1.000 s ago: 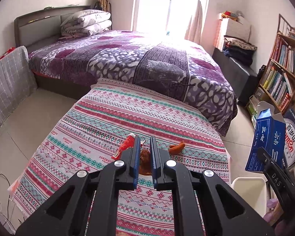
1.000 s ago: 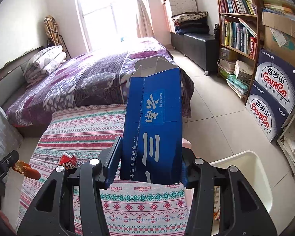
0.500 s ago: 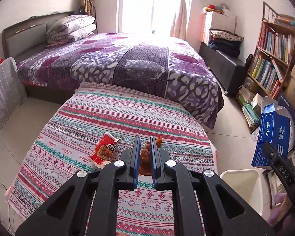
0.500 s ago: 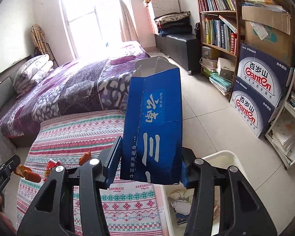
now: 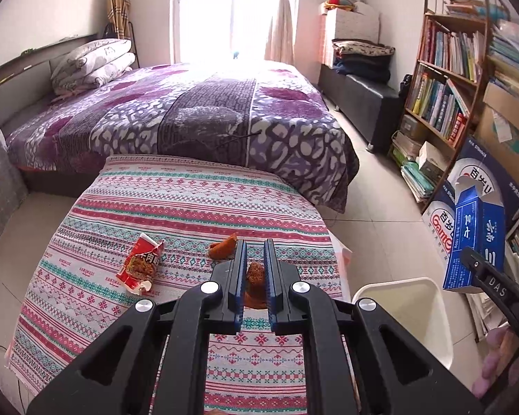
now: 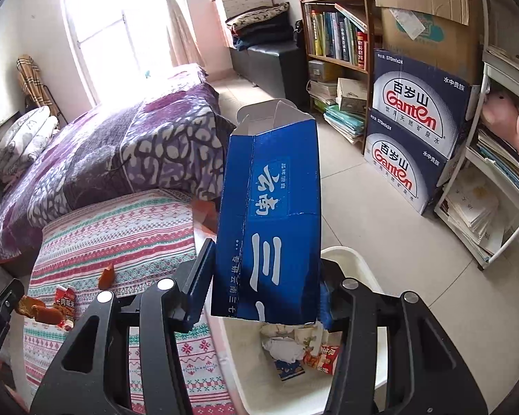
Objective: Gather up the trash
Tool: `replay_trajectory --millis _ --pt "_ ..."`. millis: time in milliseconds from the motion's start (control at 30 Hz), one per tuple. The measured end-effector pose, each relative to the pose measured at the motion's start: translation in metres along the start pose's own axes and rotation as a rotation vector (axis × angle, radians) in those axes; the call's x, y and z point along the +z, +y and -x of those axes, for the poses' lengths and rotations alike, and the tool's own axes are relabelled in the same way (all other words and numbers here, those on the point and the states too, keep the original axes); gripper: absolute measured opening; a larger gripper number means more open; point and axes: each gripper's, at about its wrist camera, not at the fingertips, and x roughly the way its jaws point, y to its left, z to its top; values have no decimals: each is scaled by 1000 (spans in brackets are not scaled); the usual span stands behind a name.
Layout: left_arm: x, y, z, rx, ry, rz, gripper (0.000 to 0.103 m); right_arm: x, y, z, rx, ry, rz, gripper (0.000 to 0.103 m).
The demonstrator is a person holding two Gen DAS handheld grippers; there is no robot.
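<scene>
My left gripper (image 5: 254, 273) is shut on a brown-orange peel scrap (image 5: 254, 285), held above the striped cloth table (image 5: 197, 207); the scrap also shows in the right wrist view (image 6: 38, 309). My right gripper (image 6: 264, 283) is shut on a tall blue carton (image 6: 270, 221) with its top flaps open, held over the white bin (image 6: 349, 259). The carton also shows in the left wrist view (image 5: 475, 238), right of and above the bin (image 5: 406, 302). A torn red snack wrapper (image 5: 140, 264) and an orange peel piece (image 5: 223, 247) lie on the cloth.
The bin holds crumpled paper and wrappers (image 6: 294, 349). A purple bed (image 5: 190, 114) stands behind the table. A bookshelf (image 5: 446, 79) and stacked water cartons (image 6: 415, 141) line the right side. Tiled floor (image 6: 373, 214) lies between.
Both grippers have swung right toward the bin. The right gripper with the carton now hangs over the bin's opening; the wrapper and peel piece on the cloth have come into fuller view.
</scene>
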Motion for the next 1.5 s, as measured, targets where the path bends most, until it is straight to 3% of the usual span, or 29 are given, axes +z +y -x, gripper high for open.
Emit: replay_trajectory --millis 233,367,800,1200,1267,1333,1500 --pt "-3 -36 0 -62 9 -45 10 -3 -28 0 -46 20 -15 49" --pt "-6 -57 -1 -101 20 -68 10 -3 -43 1 -69 22 -41 62" --pt "-22 -117 2 -197 45 -158 10 0 -94 5 -127 15 -154 72" --pt "-39 -155 -10 -376 182 -163 11 2 -129 9 -189 -2 -232 83" --pt "-42 -159 -12 -402 205 -161 18 2 -135 11 -200 -9 -246 85" --pt "-43 -161 -13 -423 219 -155 45 2 -140 11 -209 -11 -261 87" --pt "-44 -159 -16 -423 241 -138 53 3 -146 9 -216 0 -289 89"
